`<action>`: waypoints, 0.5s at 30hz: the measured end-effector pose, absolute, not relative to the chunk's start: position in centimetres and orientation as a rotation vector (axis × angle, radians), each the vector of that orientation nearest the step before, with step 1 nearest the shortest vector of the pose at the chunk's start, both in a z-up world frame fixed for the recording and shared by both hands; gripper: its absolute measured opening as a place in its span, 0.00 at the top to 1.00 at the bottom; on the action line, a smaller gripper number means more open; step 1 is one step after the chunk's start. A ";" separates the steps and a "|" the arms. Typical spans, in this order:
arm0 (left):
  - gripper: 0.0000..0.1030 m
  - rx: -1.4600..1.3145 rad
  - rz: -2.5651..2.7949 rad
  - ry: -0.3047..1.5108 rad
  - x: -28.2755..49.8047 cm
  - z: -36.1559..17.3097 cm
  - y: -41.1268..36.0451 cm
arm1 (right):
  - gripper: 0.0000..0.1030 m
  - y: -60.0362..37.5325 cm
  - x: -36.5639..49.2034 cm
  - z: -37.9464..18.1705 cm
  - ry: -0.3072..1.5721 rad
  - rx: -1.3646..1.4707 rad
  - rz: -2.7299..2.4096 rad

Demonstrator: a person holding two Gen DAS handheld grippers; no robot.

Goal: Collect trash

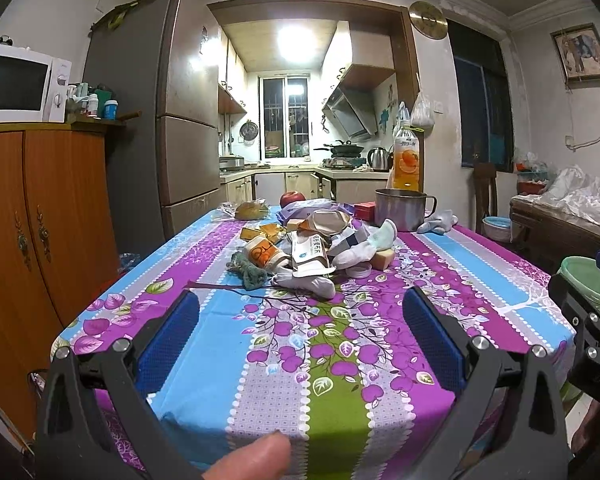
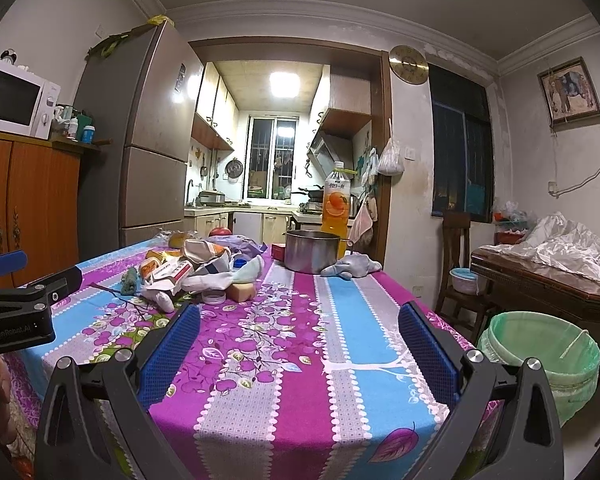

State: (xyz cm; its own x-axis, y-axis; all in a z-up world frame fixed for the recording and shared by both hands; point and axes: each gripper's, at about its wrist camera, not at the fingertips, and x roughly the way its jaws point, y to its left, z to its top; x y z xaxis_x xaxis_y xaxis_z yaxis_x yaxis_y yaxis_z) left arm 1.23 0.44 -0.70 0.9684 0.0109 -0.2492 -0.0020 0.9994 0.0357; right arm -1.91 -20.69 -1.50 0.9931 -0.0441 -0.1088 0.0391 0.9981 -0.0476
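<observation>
A heap of trash (image 1: pixel 312 246) lies mid-table on the purple flowered cloth (image 1: pixel 283 344): wrappers, a crushed paper cup (image 1: pixel 265 254), white socks, a sponge, a lid. It also shows in the right wrist view (image 2: pixel 195 270). My left gripper (image 1: pixel 300 312) is open and empty, held over the near end of the table, short of the heap. My right gripper (image 2: pixel 300 320) is open and empty, to the right of the left one, near the table's right front corner. A bin with a green liner (image 2: pixel 540 352) stands on the floor right of the table.
A steel pot (image 1: pixel 400 208), an orange juice bottle (image 1: pixel 407 160), an apple (image 1: pixel 292 198), bread (image 1: pixel 251 210) and a grey cloth (image 2: pixel 352 267) sit at the far end. A wooden cabinet with a microwave (image 1: pixel 19 84) stands left. A chair (image 2: pixel 456 264) and a plastic-covered table (image 2: pixel 548 280) stand right.
</observation>
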 end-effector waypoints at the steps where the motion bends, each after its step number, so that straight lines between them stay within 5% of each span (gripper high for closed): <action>1: 0.05 0.036 0.007 0.252 1.2 -0.7 0.4 | 0.04 -20.7 -1.9 -1.5 0.111 -0.045 -0.042; 15: 0.05 0.037 0.006 0.254 1.3 -0.9 0.4 | 0.04 -20.7 -1.9 -1.6 0.113 -0.044 -0.043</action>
